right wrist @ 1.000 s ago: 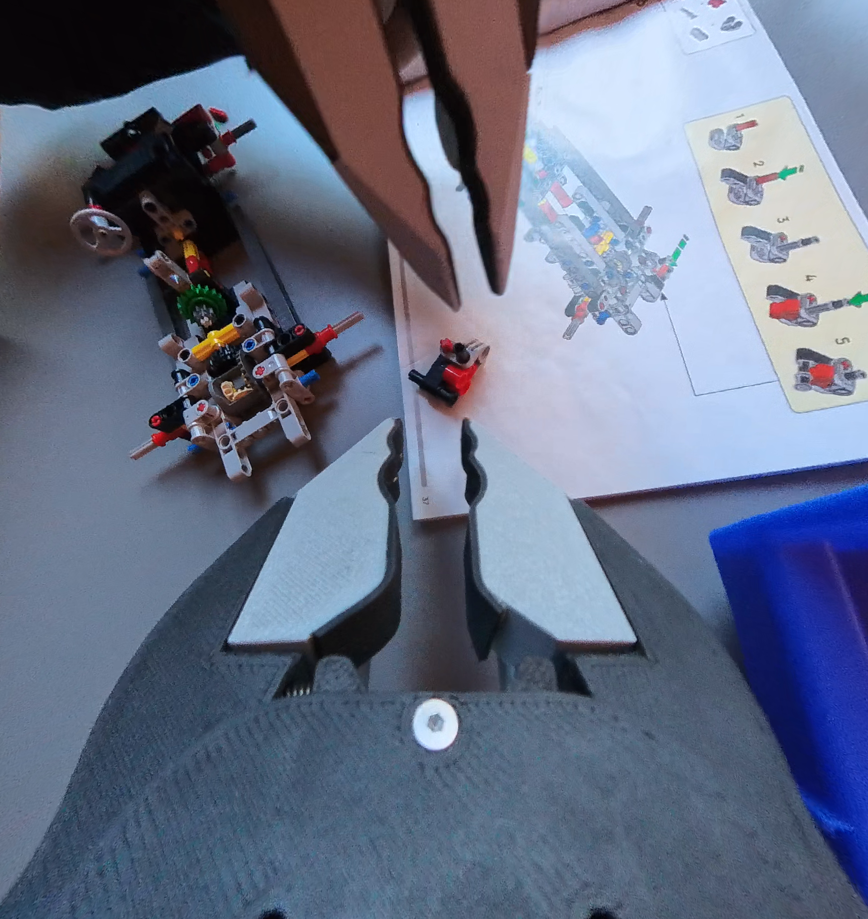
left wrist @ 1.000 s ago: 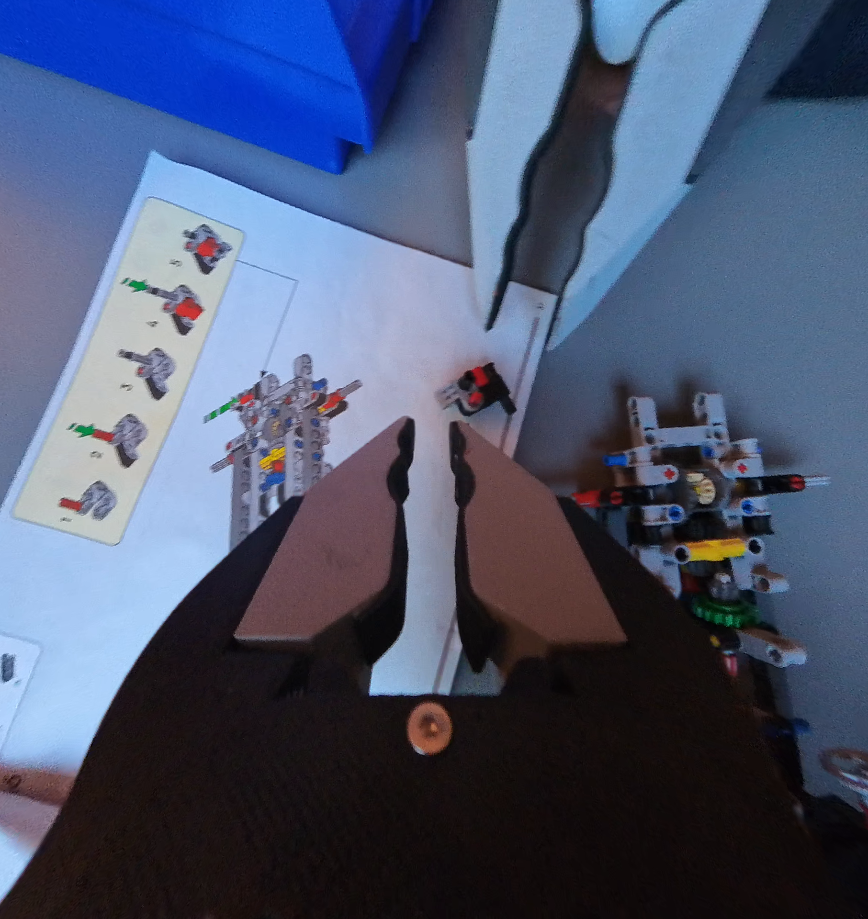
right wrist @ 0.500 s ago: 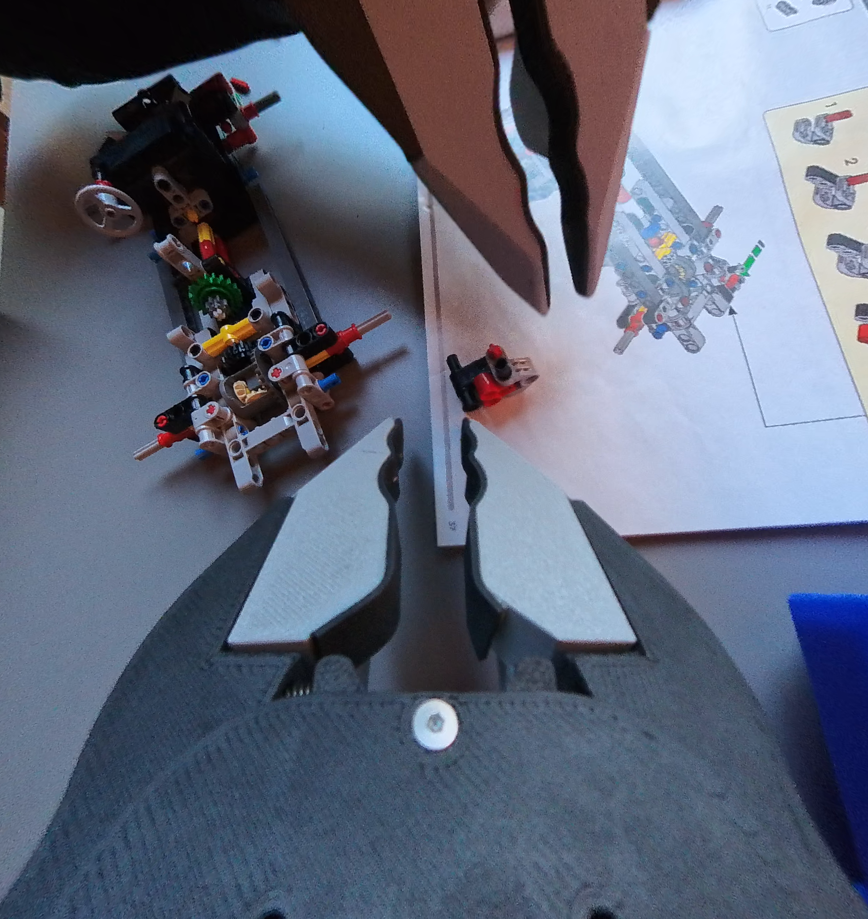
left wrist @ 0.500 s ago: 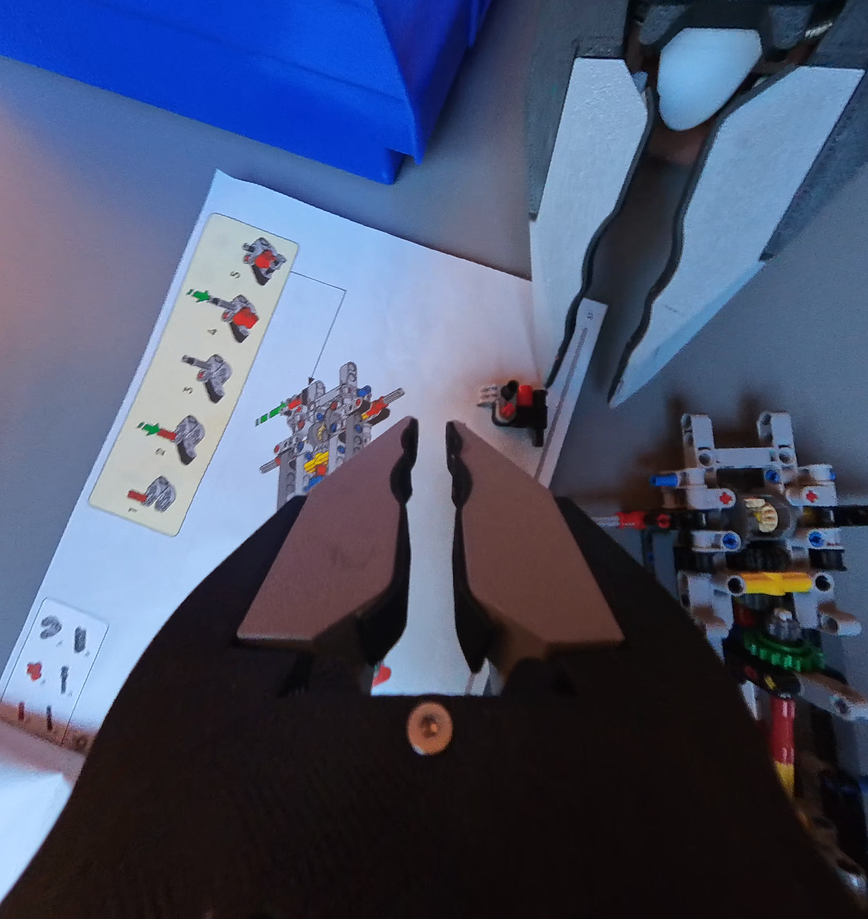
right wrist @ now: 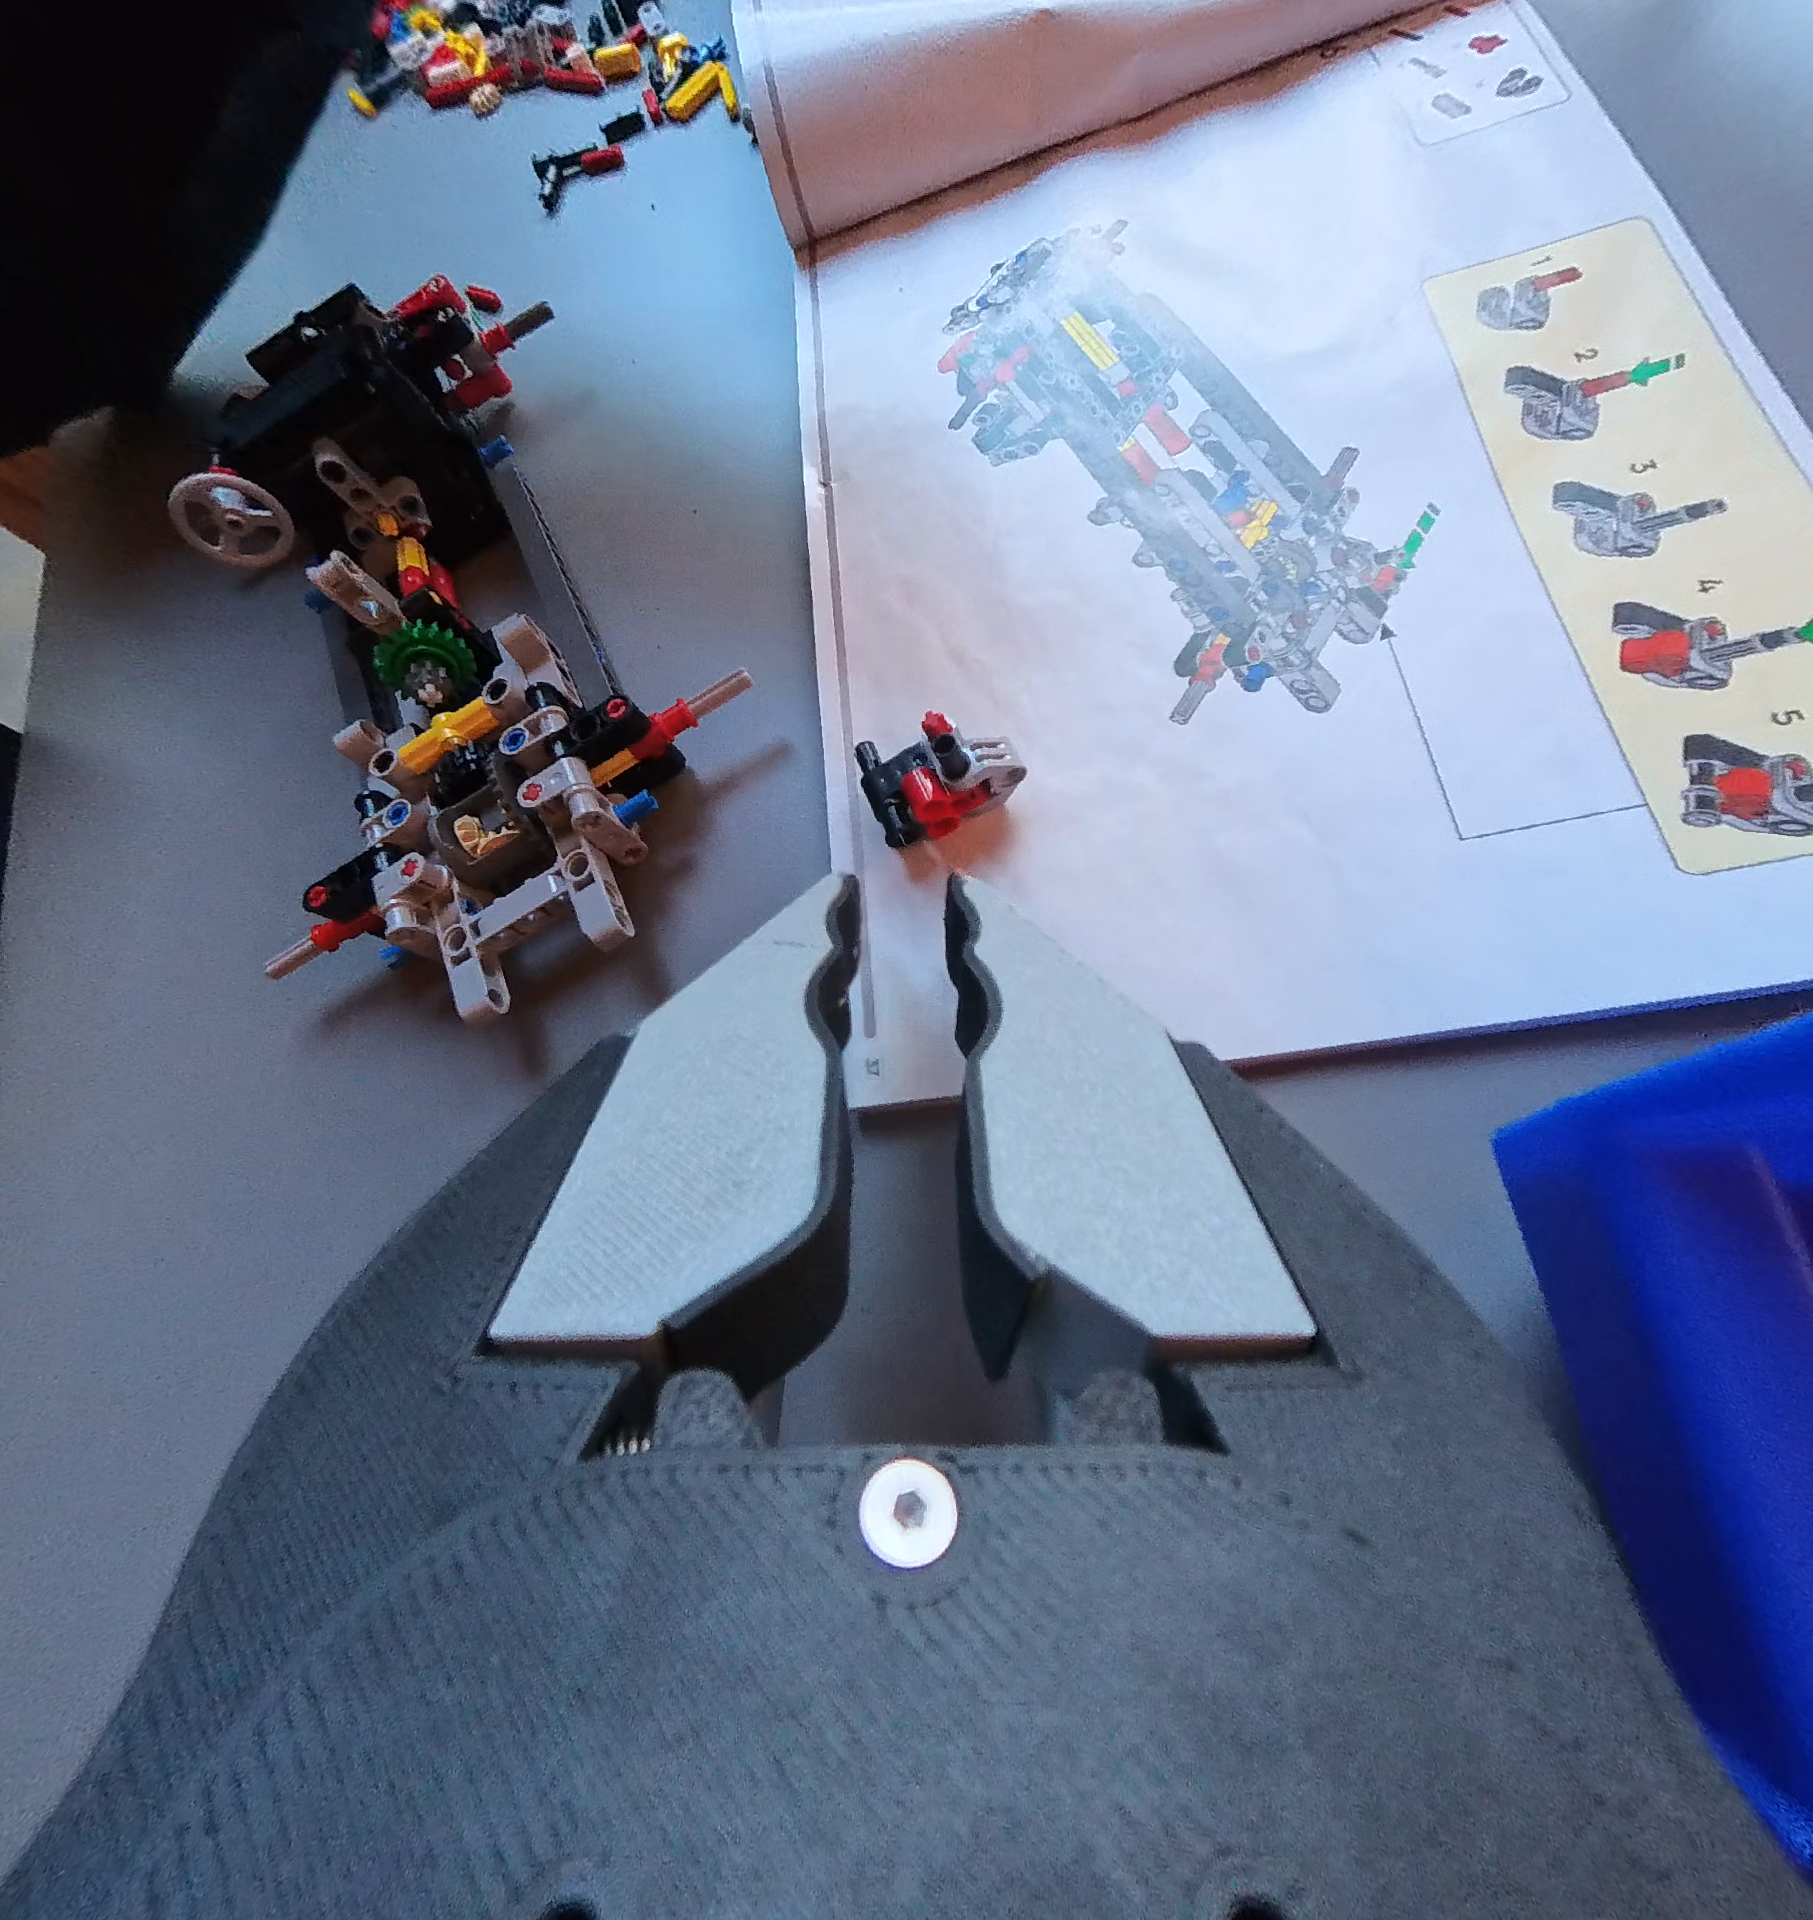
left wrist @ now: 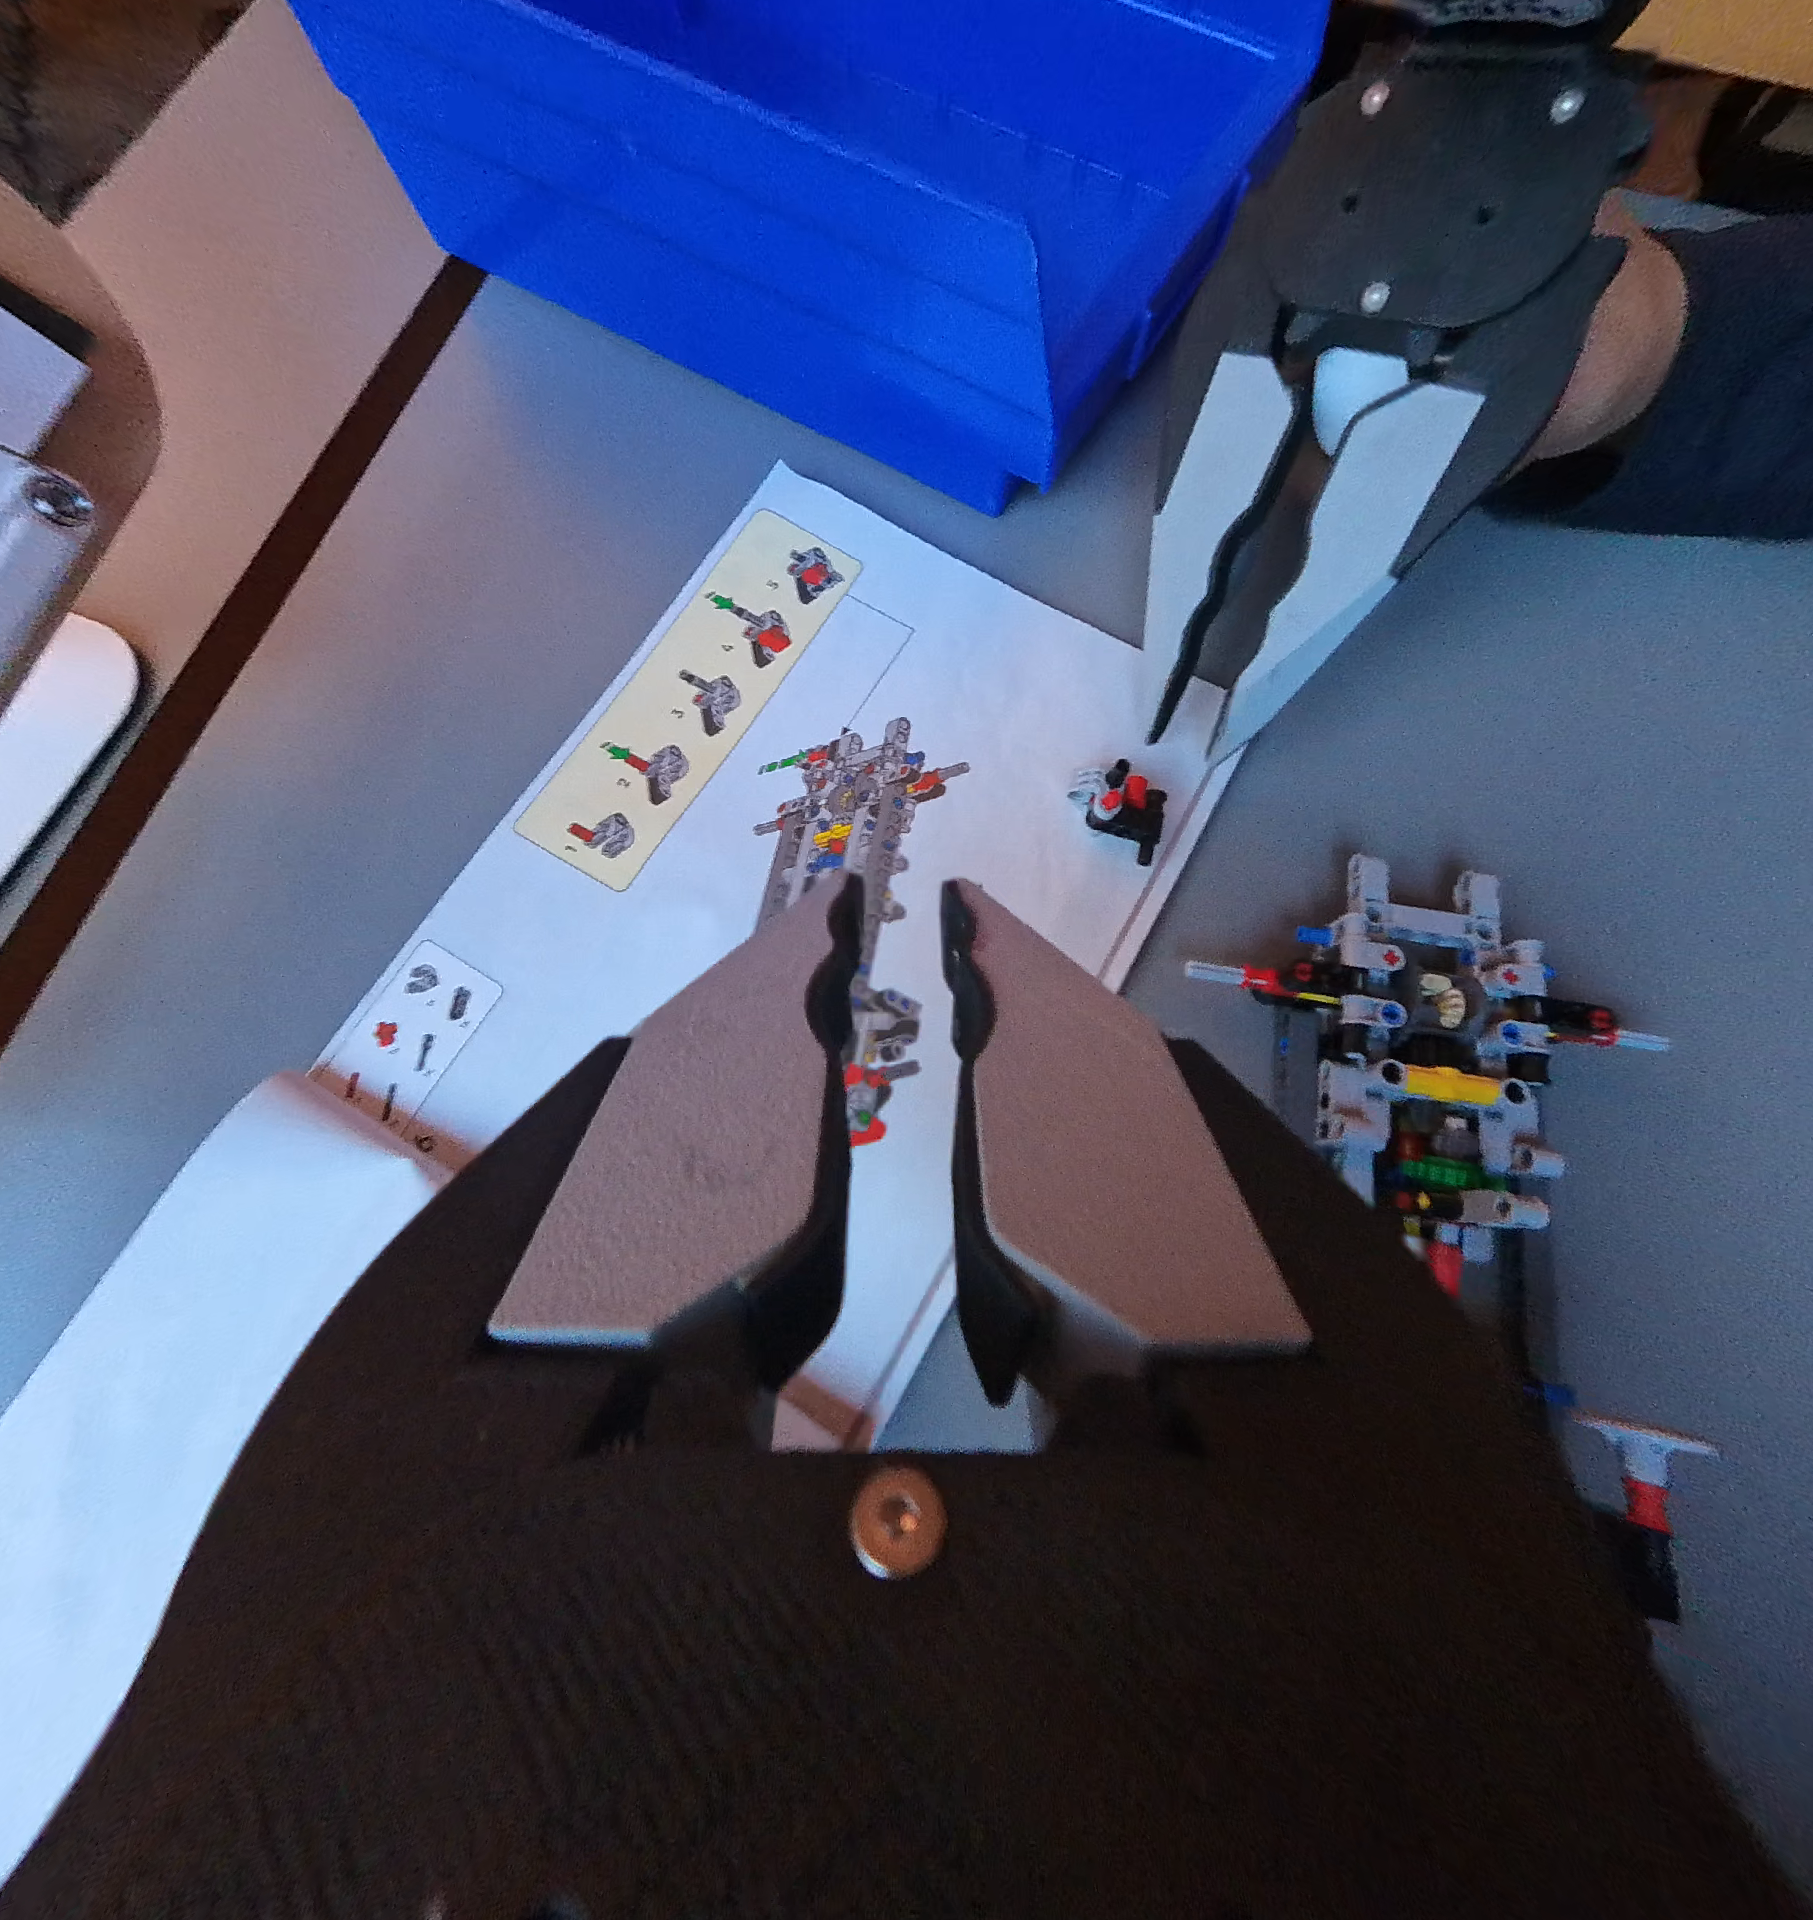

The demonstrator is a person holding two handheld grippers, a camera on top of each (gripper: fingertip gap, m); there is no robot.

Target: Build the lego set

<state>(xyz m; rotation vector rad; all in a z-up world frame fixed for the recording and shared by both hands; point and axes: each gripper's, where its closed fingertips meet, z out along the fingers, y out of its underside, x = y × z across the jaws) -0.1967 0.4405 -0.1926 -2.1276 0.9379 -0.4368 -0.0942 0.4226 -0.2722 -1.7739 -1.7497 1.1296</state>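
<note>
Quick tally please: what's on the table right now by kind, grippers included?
Grippers: 2, left gripper and right gripper, both empty
Instruction booklet: 1
Small red-and-black brick subassembly: 1
Large brick chassis model: 1
Blue bin: 1
Loose brick pile: 1
Total: 7

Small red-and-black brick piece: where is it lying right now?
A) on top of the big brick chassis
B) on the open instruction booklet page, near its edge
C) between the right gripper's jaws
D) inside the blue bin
B: the small red-and-black brick piece rests on the white page of the instruction booklet, close to the page edge, just ahead of the right gripper, whose jaws are parted with nothing between them.
</note>
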